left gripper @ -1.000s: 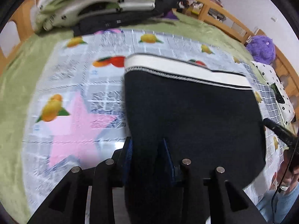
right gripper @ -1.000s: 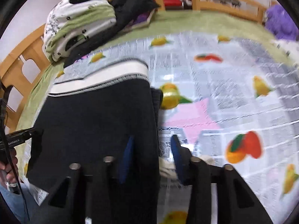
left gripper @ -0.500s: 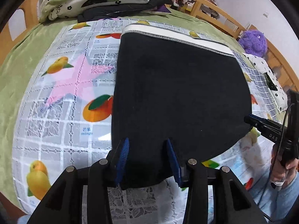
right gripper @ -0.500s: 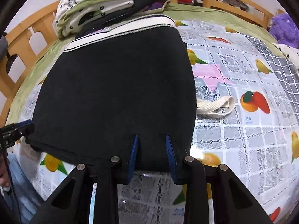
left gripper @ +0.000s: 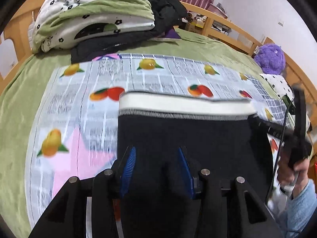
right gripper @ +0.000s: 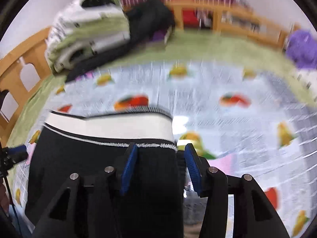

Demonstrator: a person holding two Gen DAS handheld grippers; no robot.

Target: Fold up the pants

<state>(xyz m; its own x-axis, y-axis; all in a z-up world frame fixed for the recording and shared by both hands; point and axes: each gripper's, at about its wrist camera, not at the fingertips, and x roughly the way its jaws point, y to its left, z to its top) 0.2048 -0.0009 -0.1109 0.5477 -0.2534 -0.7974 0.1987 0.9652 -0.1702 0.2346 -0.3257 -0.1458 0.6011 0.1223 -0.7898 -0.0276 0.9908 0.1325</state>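
The black pants [left gripper: 178,138] lie folded on a fruit-print cloth [left gripper: 83,103] spread over the green bed [left gripper: 15,103], their white waistband [left gripper: 178,104] at the far edge, toward 12 o'clock. The left tongs [left gripper: 156,166] sit at the near left corner of the pants; black fabric fills the space between the blue pads, the jaws have just been opening, and I cannot tell whether they pinch it. The right tongs [right gripper: 160,162] straddle the right edge of the pants just below the waistband, jaws part way apart with cloth between them; whether they grip is unclear through the blur. At 3 o'clock in the left view a hand [left gripper: 293,170] holds the other tool. A stack of bedding [left gripper: 93,15] lies at 11 o'clock, a purple plush toy [left gripper: 271,58] at 2
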